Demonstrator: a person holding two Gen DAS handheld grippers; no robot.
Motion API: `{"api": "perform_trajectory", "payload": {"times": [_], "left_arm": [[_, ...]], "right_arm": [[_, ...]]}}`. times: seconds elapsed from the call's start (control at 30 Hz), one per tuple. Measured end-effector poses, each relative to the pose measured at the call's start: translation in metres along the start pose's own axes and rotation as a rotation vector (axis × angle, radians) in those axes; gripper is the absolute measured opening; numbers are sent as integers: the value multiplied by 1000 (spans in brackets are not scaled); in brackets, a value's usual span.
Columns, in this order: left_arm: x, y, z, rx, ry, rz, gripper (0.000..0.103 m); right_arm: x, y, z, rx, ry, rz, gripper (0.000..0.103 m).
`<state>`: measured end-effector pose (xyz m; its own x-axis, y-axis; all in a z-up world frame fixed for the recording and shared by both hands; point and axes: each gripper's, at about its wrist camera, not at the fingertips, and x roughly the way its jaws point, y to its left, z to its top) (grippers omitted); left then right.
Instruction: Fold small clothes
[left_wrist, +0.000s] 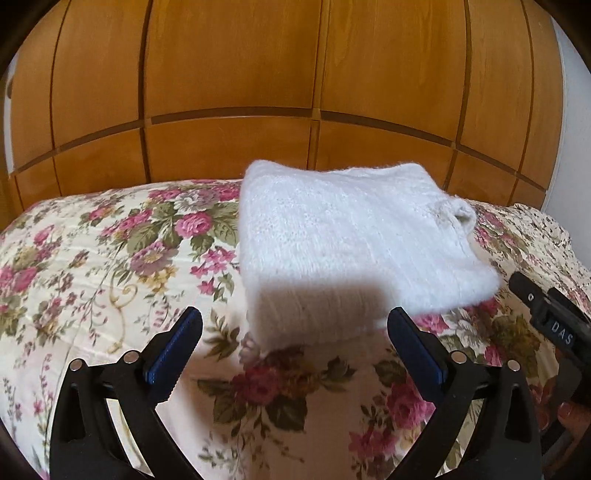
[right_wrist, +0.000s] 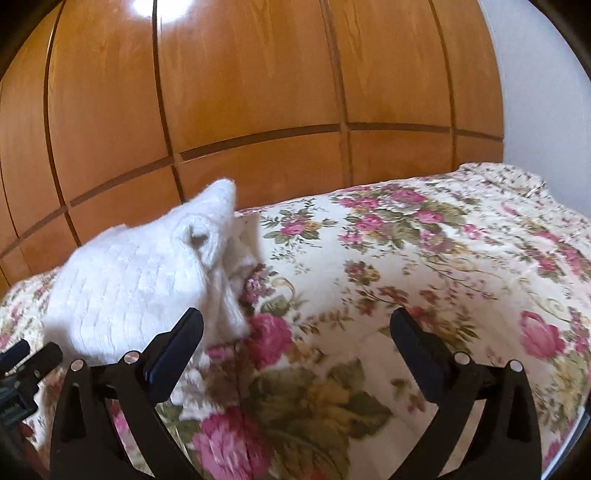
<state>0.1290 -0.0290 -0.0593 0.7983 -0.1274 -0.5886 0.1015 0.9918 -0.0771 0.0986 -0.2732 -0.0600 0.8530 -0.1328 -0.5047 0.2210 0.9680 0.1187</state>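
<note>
Both claws — left (left_wrist: 294, 325) and right (right_wrist: 296, 326) — are held spread wide, nothing gripped. A folded white knit (left_wrist: 354, 251) is laid on the floral bed (left_wrist: 92, 258), just ahead of the left claw. The knit's open cuff (right_wrist: 197, 240) is seen only from the right wrist — beside its left finger (right_wrist: 177, 347).

The white sweater (left_wrist: 343, 236) is looking like fuzzy, ribbed knitted wool, soft and matt. The bedspread (left_wrist: 92, 266) is showing matt quilted cloth printed with flowers. The wardrobe (right_wrist: 240, 92) is gleaming as smooth, glossy varnished wood, catching a bright reflection.
</note>
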Motion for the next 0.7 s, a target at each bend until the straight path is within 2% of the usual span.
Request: {"api": "perform_trajectory", "payload": {"times": [0.17,0.37,0.47,0.6,0.7], "left_arm": [[-16,4,-7,-23,-8,9,99],[-44,-4,-11,34,-51,115,99],[-55,-7,-12,46,-58,159,99],[-69,-8,-14,43,-54,171,99],[-78,-6,-13,39,-54,189,99]], "right_arm": [[-10,3,-15,-58,39,-11,101],[-34,8,-23,-121,91,3,101],[-43,7,-20,-112,110,2,101],[-53,12,-15,-111,115,-13,101],[-58,15,-14,-87,130,14,101]]}}
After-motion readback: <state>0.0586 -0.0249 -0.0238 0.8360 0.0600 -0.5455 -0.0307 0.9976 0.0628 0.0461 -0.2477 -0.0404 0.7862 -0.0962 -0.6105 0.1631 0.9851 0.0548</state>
